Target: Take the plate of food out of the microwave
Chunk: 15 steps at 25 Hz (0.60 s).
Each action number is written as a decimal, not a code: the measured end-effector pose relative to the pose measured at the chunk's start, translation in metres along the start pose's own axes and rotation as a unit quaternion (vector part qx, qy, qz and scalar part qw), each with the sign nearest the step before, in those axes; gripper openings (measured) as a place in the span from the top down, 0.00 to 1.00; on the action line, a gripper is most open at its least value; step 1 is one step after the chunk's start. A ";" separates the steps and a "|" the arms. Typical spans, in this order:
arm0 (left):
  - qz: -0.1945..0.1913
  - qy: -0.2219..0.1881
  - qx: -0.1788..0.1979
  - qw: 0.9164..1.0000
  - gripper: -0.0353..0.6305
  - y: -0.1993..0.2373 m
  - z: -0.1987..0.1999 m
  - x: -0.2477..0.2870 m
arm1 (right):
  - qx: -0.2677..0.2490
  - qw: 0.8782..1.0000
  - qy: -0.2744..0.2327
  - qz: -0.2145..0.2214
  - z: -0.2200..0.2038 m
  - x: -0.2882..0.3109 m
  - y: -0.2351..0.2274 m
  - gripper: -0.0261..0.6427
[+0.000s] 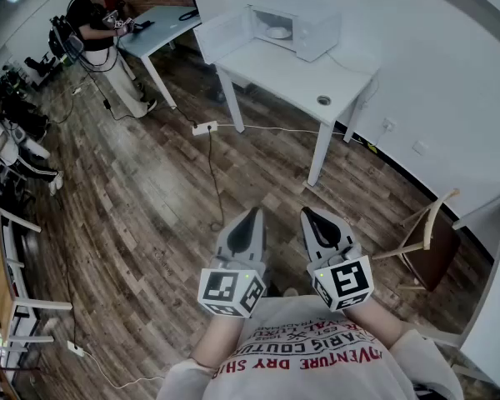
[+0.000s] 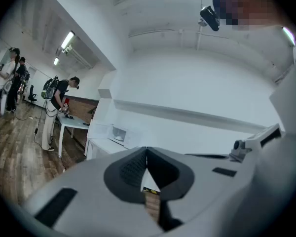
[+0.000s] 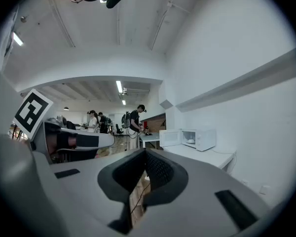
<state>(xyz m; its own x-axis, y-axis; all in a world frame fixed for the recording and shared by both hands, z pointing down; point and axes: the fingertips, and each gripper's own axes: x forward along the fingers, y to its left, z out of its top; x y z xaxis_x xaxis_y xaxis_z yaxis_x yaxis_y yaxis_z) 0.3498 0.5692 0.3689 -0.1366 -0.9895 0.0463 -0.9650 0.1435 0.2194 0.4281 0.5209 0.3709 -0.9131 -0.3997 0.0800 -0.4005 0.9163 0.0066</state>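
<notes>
White desk (image 1: 292, 73) against the wall, round cable hole (image 1: 323, 101) near its right end. Wood floor (image 1: 150, 198); power strip (image 1: 204, 128) beside a desk leg, cable (image 1: 212, 182) trailing from it. Wooden chair (image 1: 429, 244) at right. Person (image 1: 96, 32) standing at a second desk (image 1: 162, 25), upper left.

i counted one microwave (image 1: 287, 30) at the far side, with one plate (image 1: 277, 32) inside. there were two white tables: the microwave table (image 1: 300, 77) and a side table (image 1: 162, 23) further left. two grippers were near: left gripper (image 1: 252, 215) and right gripper (image 1: 310, 215). one wooden chair (image 1: 429, 240) stood right. two lay on the floor: a far power strip (image 1: 204, 128) and a near power strip (image 1: 75, 348). three others stood far left: backpack person (image 2: 59, 107), person in white (image 2: 7, 80), third person (image 2: 21, 70).
</notes>
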 end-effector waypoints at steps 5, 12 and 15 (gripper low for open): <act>-0.002 0.006 -0.003 1.000 0.94 0.008 -0.002 0.006 | 0.002 1.000 0.005 -0.002 -0.002 0.011 -0.001 0.94; 0.000 0.019 -0.016 1.000 0.94 0.028 -0.012 0.014 | 0.023 1.000 0.013 -0.005 -0.012 0.031 -0.001 0.94; 0.003 0.027 -0.028 0.999 0.94 0.044 -0.013 0.021 | 0.028 0.999 0.022 -0.011 -0.015 0.047 -0.003 0.94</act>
<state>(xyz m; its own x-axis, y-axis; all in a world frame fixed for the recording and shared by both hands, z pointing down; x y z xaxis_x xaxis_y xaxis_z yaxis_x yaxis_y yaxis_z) 0.3074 0.5545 0.3925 -0.1291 -0.9866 0.0995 -0.9499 0.1519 0.2734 0.3880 0.4998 0.3899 -0.8999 -0.4178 0.1247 -0.4260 0.9035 -0.0473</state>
